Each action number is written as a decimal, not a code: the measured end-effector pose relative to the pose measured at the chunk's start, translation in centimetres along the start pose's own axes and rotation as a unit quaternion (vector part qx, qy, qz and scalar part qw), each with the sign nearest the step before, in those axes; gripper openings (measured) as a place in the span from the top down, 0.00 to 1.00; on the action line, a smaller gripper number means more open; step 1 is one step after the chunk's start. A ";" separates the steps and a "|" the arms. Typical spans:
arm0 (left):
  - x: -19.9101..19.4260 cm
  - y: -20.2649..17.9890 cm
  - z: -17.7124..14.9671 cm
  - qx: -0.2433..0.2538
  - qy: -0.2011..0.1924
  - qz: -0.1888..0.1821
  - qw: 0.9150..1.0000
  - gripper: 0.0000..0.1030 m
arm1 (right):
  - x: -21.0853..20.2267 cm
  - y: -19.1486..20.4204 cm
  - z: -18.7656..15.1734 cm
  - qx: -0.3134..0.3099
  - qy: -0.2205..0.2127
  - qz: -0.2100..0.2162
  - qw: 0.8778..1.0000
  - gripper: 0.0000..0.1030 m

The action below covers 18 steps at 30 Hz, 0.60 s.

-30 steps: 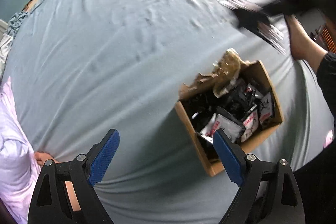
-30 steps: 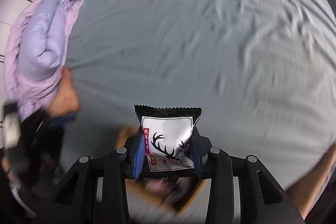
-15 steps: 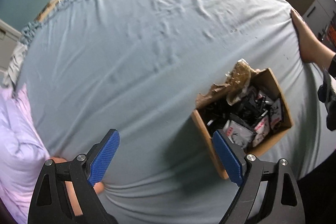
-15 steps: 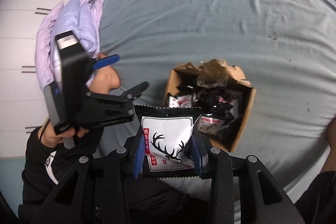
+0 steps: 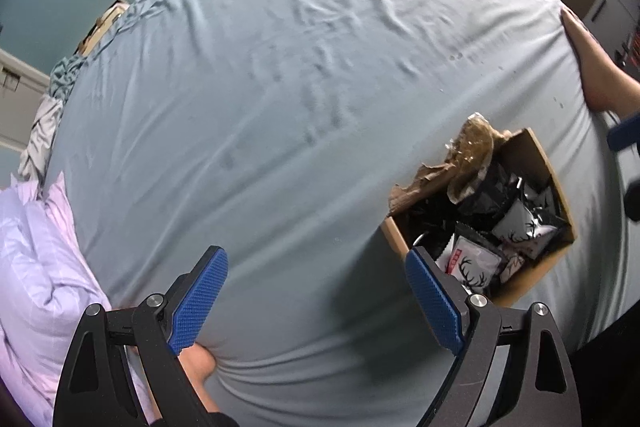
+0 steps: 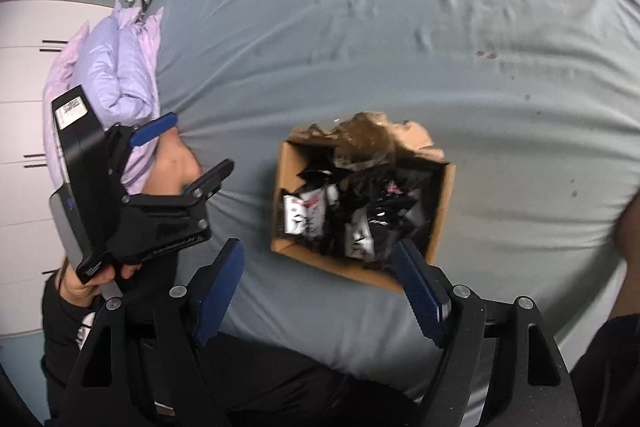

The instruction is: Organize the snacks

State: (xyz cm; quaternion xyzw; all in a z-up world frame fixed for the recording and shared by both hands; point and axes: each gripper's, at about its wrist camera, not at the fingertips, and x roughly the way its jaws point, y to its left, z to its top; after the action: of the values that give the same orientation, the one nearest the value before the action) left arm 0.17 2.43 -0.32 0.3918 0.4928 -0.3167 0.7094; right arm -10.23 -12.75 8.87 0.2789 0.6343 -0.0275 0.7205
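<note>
Left wrist view: my left gripper (image 5: 316,291) hangs over the bed (image 5: 280,99), jaws spread wide, nothing between the blue pads (image 5: 198,301). Grey-blue sheet under it, wrinkled. Cardboard box (image 5: 532,279) sits on the sheet to the right, just past my right-hand pad, top flap torn and ragged. Inside: a heap of snack packets (image 5: 474,263), black and white with a deer-antler print and a red label strip. A crinkled brownish clear wrapper (image 5: 472,147) sticks up at the box's far corner. Lilac duvet (image 5: 36,267) bunched at lower left. A bare foot (image 5: 592,67) rests at the bed's right edge. Another bit of skin shows under my left pad, can't tell what part.

Right wrist view: my right gripper (image 6: 320,287) is above the near edge of the same cardboard box (image 6: 280,203); its jaws have just been opening and now stand wide apart, nothing between the pads. Packets in the box (image 6: 308,215) look blurred, piled loosely, some upright against the left wall. My left gripper (image 6: 192,163) shows at the left, held in my left hand (image 6: 84,287), jaws apart, off to the side of the box and not touching it, lilac duvet (image 6: 116,67) behind it. Black sleeve and clothing along the bottom edge.
</note>
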 end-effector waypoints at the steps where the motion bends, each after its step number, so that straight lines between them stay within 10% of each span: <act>1: 0.0 -0.4 -0.1 0.010 -0.005 0.007 1.000 0.11 | 0.1 -0.2 -0.1 0.005 0.008 -0.001 1.000 0.26; 18: -1.0 -3.2 -0.5 0.075 -0.031 0.043 0.996 0.11 | 3.6 2.1 -2.2 -0.070 0.105 -0.045 0.991 0.10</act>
State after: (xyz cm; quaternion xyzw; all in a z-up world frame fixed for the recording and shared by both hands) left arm -3.03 1.32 -0.26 0.4546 0.4278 -0.3339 0.7063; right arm -10.69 -8.88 6.24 0.2002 0.7184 0.0140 0.6660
